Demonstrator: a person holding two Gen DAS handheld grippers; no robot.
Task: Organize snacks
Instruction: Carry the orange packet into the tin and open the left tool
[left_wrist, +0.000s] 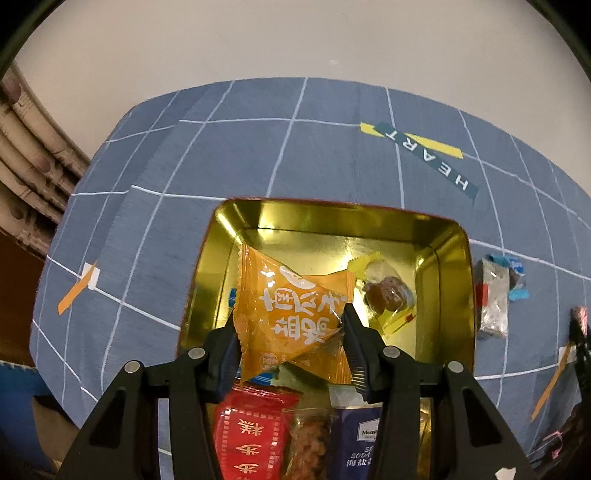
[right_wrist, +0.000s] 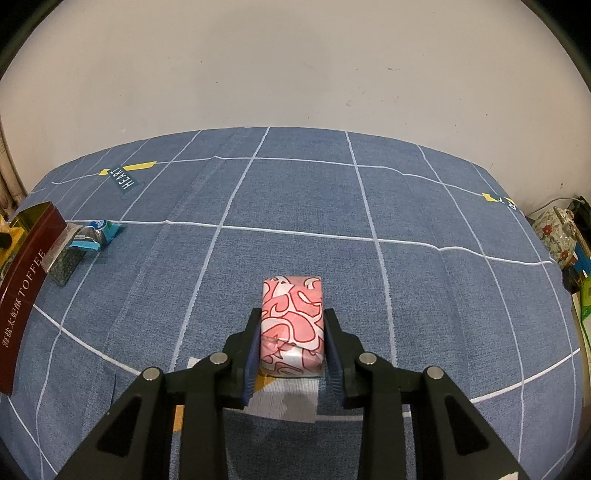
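Left hand-held gripper (left_wrist: 290, 334) clamped on orange triangular snack packet (left_wrist: 286, 314), held over open gold-lined metal tin (left_wrist: 456, 295). In the tin: clear-wrapped brown candy with yellow ends (left_wrist: 384, 293), red packet with white characters (left_wrist: 247, 435), navy soda-cracker packet (left_wrist: 356, 439). Silver foil snack bar (left_wrist: 491, 301) lies just beside the tin's right wall on blue grid-pattern tablecloth (left_wrist: 229, 155). Right hand-held gripper (right_wrist: 291, 343) clamped on pink-and-white patterned wrapped block (right_wrist: 291, 325), resting on the table, well apart from the tin.
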